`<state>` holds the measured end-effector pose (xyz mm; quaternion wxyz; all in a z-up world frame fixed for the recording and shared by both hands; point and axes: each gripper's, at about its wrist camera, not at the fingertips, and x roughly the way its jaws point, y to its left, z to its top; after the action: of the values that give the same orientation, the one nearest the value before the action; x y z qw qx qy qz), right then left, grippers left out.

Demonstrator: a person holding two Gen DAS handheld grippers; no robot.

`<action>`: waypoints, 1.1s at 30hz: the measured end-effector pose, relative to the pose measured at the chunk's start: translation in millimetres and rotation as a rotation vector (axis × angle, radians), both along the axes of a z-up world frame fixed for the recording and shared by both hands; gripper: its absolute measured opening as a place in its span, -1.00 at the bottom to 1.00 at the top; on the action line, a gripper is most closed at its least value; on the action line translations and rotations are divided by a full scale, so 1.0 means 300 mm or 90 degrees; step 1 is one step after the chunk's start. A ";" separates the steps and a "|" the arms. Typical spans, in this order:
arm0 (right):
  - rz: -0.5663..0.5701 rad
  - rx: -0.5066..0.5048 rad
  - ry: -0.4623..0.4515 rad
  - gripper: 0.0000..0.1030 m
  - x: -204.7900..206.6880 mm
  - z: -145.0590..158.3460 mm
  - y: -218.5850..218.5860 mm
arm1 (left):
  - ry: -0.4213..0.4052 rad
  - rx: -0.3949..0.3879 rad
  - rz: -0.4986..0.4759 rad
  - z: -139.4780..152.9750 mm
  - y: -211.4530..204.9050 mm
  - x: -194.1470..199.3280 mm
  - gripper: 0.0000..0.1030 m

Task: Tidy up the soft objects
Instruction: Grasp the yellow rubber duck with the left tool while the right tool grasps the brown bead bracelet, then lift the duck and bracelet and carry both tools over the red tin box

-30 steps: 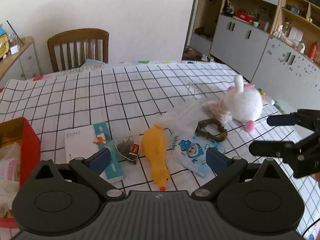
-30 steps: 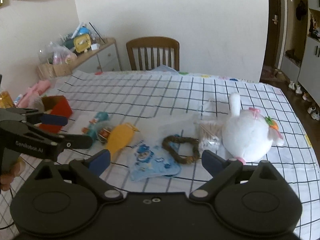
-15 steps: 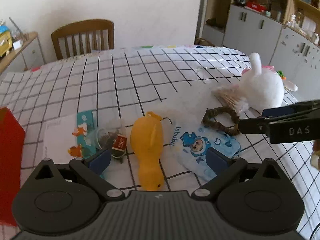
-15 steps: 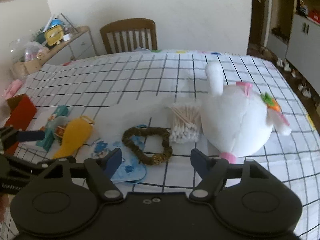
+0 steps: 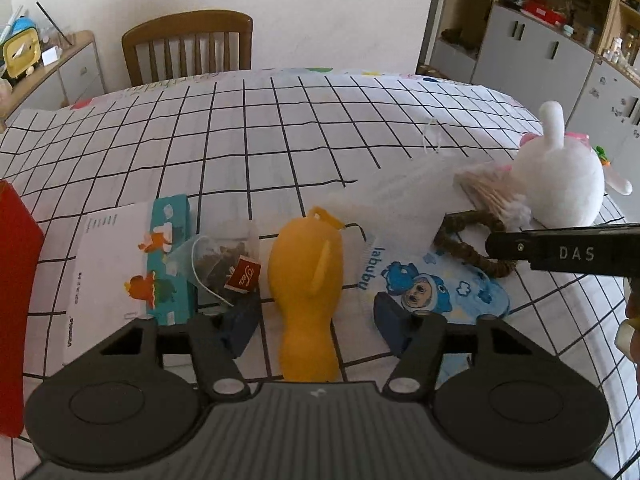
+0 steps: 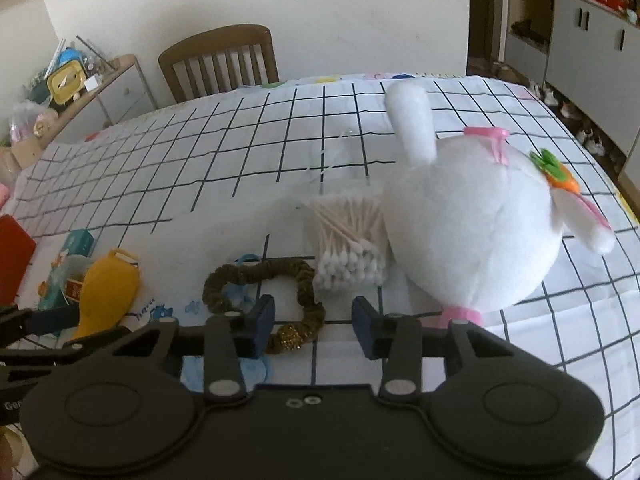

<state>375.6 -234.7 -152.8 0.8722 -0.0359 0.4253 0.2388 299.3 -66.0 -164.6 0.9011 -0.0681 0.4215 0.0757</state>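
Observation:
A yellow soft duck toy point(image 5: 306, 280) lies on the checked tablecloth, and my left gripper point(image 5: 316, 320) is open with a finger on each side of its neck. A white plush rabbit point(image 6: 472, 224) lies at the right, also in the left wrist view point(image 5: 560, 176). A brown scrunchie point(image 6: 264, 280) lies on a blue cartoon pouch point(image 5: 436, 284). My right gripper point(image 6: 314, 324) is open, low over the scrunchie's right side, left of the rabbit. It enters the left wrist view as a black bar point(image 5: 560, 254).
A pack of cotton swabs point(image 6: 350, 236) in a clear bag leans on the rabbit. A tea bag point(image 5: 224, 264), a teal box point(image 5: 168, 260) on a white sheet and a red box point(image 5: 16, 280) lie at the left. A chair point(image 5: 188, 46) stands behind the table.
Both grippers have moved down and forward toward the table. The left one has narrowed around the duck; the right one has narrowed and come close to the scrunchie and rabbit.

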 end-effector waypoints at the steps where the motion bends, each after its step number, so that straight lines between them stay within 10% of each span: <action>1: -0.001 -0.003 -0.002 -0.27 0.000 -0.003 0.005 | 0.001 -0.001 0.002 -0.002 0.002 0.003 0.04; 12: -0.016 -0.025 -0.031 -0.83 -0.018 -0.012 0.027 | 0.003 0.026 0.000 -0.001 -0.009 0.024 -0.38; 33: 0.014 0.031 -0.102 -0.87 -0.188 0.164 -0.065 | -0.023 -0.025 -0.016 0.088 0.025 -0.076 -0.63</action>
<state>319.2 -254.1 -103.5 0.9016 -0.0381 0.3475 0.2548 276.6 -58.6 -138.1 0.9080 -0.0818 0.4073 0.0549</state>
